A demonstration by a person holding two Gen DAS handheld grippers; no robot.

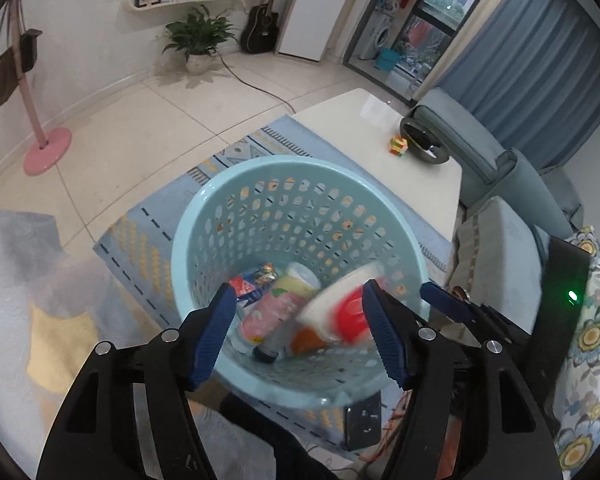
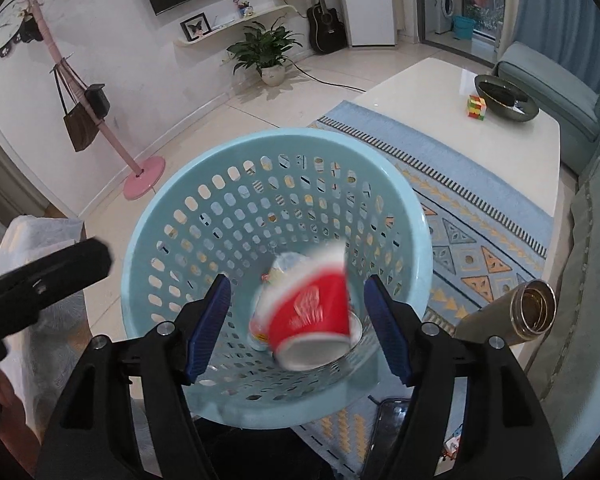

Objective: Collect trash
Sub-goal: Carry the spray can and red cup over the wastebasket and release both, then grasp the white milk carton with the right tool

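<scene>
Living-room rug, blue basket (image 2: 416, 216) in the middle of it. Red cup (image 2: 312, 316) blurry inside, over the pink bottle (image 1: 276, 308) and wrappers (image 1: 248, 286). Left gripper (image 1: 300, 332) and right gripper (image 2: 296, 328) above the basket, jaws spread, pinching nothing. Nearly done, probably.

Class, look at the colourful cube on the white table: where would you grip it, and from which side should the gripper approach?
Grip the cube across two opposite flat faces, coming from above. It sits square on the table, apart from the dark bowl, so its top looks open, but the bowl may crowd a jaw on that side. Probably best to place the jaws on the faces not turned toward the bowl.
</scene>
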